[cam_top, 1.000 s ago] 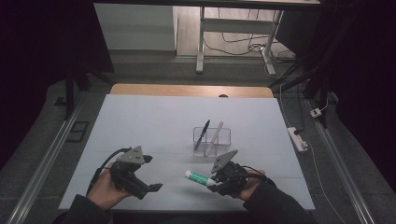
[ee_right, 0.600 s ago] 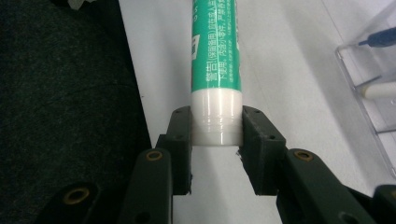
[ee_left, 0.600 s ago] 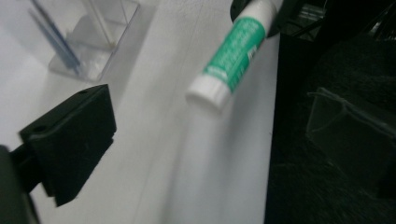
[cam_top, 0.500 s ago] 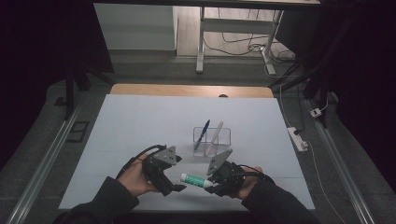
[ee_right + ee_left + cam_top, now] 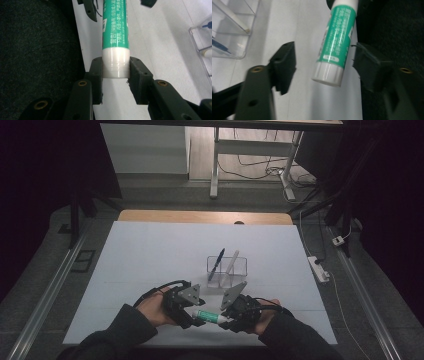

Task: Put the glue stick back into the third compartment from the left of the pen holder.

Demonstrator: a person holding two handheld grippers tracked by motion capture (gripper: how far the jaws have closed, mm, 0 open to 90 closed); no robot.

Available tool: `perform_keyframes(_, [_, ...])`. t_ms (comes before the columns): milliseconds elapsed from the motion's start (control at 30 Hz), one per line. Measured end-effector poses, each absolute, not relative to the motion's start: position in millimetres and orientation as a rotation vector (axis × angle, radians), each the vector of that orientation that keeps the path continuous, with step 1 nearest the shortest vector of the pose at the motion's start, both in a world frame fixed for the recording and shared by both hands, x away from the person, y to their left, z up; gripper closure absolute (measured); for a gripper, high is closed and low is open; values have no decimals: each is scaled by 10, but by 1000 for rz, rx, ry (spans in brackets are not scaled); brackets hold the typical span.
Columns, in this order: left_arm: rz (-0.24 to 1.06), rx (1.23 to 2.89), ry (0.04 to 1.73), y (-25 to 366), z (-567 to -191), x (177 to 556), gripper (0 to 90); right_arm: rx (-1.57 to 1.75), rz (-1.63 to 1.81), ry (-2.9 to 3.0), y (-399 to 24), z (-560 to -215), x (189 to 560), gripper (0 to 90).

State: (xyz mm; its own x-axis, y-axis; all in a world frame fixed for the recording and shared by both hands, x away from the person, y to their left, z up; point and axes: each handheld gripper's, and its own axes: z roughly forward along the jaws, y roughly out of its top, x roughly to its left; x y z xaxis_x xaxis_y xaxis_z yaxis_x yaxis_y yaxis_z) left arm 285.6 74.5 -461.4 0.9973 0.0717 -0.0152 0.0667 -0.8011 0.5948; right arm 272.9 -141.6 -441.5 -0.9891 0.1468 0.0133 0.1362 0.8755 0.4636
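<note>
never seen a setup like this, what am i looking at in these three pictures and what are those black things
A person sits at a table covered in white and holds a hand-operated grasping tool in each hand. The high view looks down from above: the left tool and the right tool meet near the table's front edge. The other two pictures come from small cameras riding on each tool, looking along its two black jaws.

The right tool is clamped on the white end of a green glue stick. The left tool's jaws have just been closing around the stick's other end, but a gap shows at each side, so they do not grip it yet.

Farther back stands a clear holder with a blue pen and a white stick.
</note>
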Motion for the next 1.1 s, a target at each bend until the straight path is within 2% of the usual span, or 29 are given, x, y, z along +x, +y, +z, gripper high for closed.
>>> perform_keyframes(200, [0, 2525, 43, 742, -4629, 2831, 499, 202, 730, 3033, -1388, -4417, 2718, 658])
perform_keyframes(300, [-2, 2521, 4, 741, -4631, 2812, 588, 196, 731, 3038, -1381, -4420, 2713, 659])
perform_keyframes(433, [23, 2537, -106, 739, -4658, 2791, 635, 174, 725, 3046, -1374, -4433, 2706, 657])
perform_keyframes(667, [-14, 2549, -139, 741, -4719, 2780, 655, 145, 695, 3072, -1349, -4496, 2681, 653])
perform_keyframes(833, [-55, 2528, -82, 762, -4691, 2786, 658, 159, 729, 3070, -1372, -4484, 2696, 640])
perform_keyframes(900, [-62, 2511, -39, 782, -4674, 2798, 658, 178, 768, 3055, -1398, -4463, 2720, 620])
perform_keyframes(1100, [-16, 2451, 62, 898, -4620, 2830, 658, 330, 901, 2970, -1549, -4393, 2792, 423])
